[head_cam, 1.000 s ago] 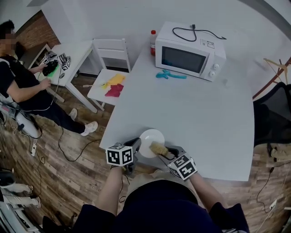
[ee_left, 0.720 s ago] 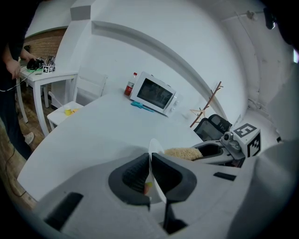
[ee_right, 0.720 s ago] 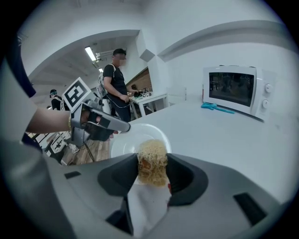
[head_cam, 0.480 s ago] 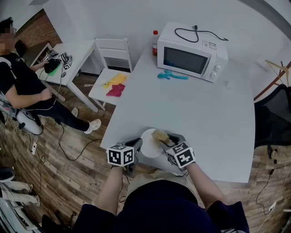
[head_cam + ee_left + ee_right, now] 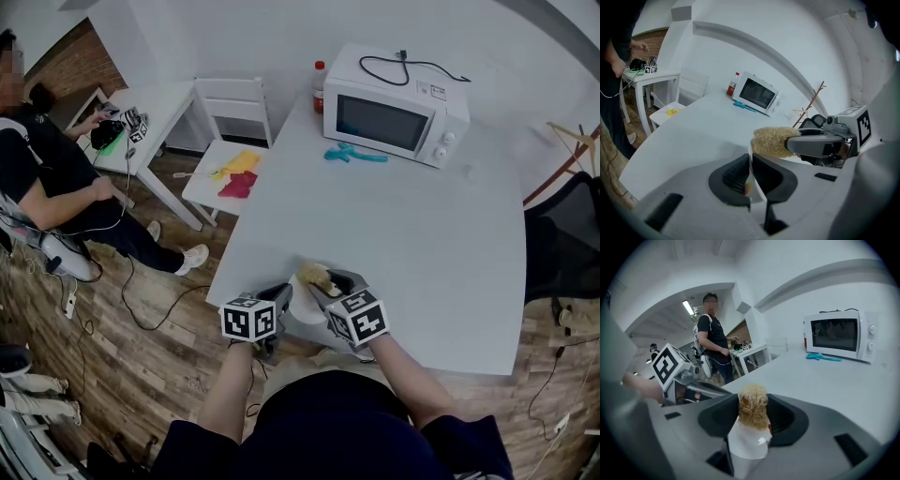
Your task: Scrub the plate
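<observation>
A white plate (image 5: pixel 298 310) is held on edge over the near edge of the table (image 5: pixel 412 234). My left gripper (image 5: pixel 278 300) is shut on its rim. In the left gripper view the plate (image 5: pixel 751 172) stands edge-on between the dark pads. My right gripper (image 5: pixel 324 287) is shut on the white handle (image 5: pixel 747 442) of a tan fibrous scrubber (image 5: pixel 314 277). The scrubber (image 5: pixel 772 141) presses against the plate's upper rim, just above the left jaws. In the right gripper view the scrubber (image 5: pixel 753 406) sticks up between the jaws, and the left gripper (image 5: pixel 689 381) shows at the left.
A white microwave (image 5: pixel 394 117), a red-capped bottle (image 5: pixel 320 87) and a turquoise tool (image 5: pixel 354 156) sit at the table's far end. A white chair (image 5: pixel 234 169) with yellow and red cloths stands to the left. A person (image 5: pixel 52 178) sits at a small side table. A black chair (image 5: pixel 562 244) is at the right.
My right gripper has carried the scrubber up and to the left across the plate, from its lower right side to its top rim. The left gripper has stayed put.
</observation>
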`<action>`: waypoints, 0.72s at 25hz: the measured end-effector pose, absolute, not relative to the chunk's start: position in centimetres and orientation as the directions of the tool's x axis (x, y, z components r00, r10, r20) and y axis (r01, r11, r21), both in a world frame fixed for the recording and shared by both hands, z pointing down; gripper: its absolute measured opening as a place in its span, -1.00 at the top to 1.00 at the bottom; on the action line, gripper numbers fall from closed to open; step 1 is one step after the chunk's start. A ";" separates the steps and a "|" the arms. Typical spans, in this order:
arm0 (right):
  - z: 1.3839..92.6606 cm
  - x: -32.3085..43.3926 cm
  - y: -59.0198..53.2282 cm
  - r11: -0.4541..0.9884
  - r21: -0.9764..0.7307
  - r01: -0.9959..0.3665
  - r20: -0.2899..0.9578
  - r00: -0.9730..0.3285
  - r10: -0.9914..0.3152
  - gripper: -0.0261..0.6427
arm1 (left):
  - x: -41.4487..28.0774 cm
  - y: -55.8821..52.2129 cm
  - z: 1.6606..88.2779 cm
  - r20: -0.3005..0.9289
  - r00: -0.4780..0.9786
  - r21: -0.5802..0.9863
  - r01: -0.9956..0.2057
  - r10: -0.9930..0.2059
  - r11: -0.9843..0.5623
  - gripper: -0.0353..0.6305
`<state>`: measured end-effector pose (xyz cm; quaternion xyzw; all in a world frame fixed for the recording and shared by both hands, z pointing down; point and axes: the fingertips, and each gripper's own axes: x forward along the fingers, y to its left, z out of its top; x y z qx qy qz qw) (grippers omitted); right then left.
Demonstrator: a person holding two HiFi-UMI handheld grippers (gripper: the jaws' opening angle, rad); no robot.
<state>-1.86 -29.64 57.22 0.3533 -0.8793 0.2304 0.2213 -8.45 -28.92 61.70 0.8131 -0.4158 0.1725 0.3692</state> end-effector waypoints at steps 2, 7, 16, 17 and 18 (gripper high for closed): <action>56.9 -2.5 -28.9 0.659 -0.279 -0.699 0.534 -0.683 -0.498 0.39 | -8.5 -29.0 61.6 0.588 0.592 0.454 -0.806 -0.552 -0.380 0.80; 57.4 -2.7 -27.2 0.667 -0.315 -0.675 0.530 -0.708 -0.466 0.39 | -8.5 -29.2 61.7 0.591 0.585 0.450 -0.811 -0.556 -0.375 0.80; 59.9 -1.9 -23.4 0.677 -0.430 -0.597 0.556 -0.766 -0.322 0.39 | -8.8 -29.6 61.8 0.595 0.570 0.440 -0.821 -0.566 -0.365 0.80; 60.2 -1.8 -23.0 0.689 -0.416 -0.594 0.569 -0.761 -0.312 0.39 | -8.8 -29.6 61.9 0.597 0.568 0.434 -0.822 -0.566 -0.367 0.80; 60.4 -1.7 -22.7 0.700 -0.398 -0.593 0.582 -0.753 -0.306 0.39 | -8.8 -29.6 61.9 0.599 0.566 0.430 -0.824 -0.566 -0.368 0.80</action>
